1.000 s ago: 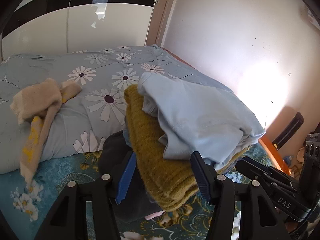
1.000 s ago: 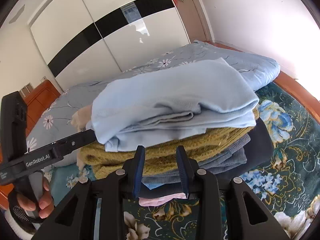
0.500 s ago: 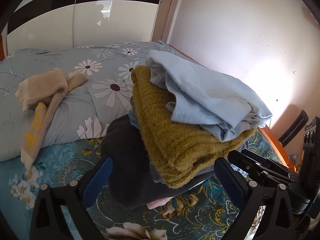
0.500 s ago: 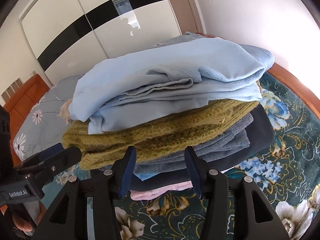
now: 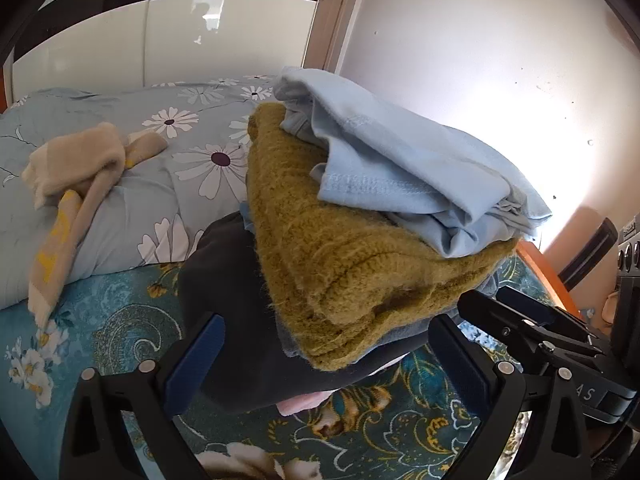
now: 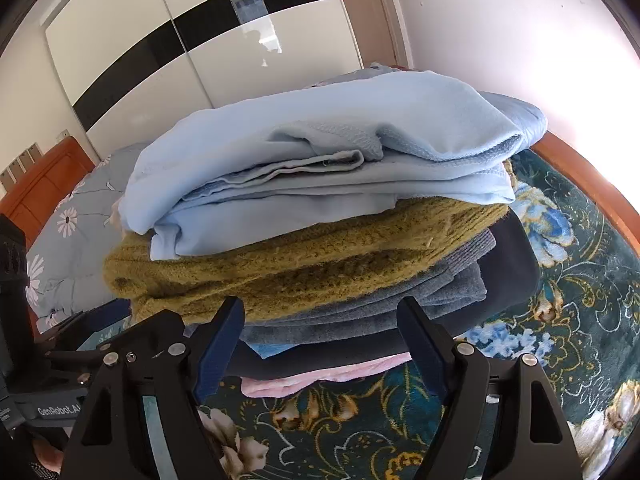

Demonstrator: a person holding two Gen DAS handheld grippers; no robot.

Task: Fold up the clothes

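A stack of folded clothes stands on the bed: a light blue garment (image 5: 404,168) (image 6: 320,152) on top, a mustard knit sweater (image 5: 332,264) (image 6: 304,260) under it, then grey, dark navy (image 5: 228,292) and pink (image 6: 320,376) pieces. My left gripper (image 5: 328,352) is open and empty, just in front of the stack's corner. My right gripper (image 6: 320,340) is open and empty, close to the stack's long side. A loose beige and yellow garment (image 5: 76,184) lies unfolded on the quilt to the left.
The teal floral bedspread (image 6: 560,280) surrounds the stack. A blue daisy quilt (image 5: 192,152) is bunched behind it. A wooden bed edge (image 6: 592,184) runs along the right, a white wall beyond. A black-and-white wardrobe (image 6: 200,40) stands at the back.
Both grippers have opened and let go of the stack, then drawn back a little. The stack now rests on the bed by itself.
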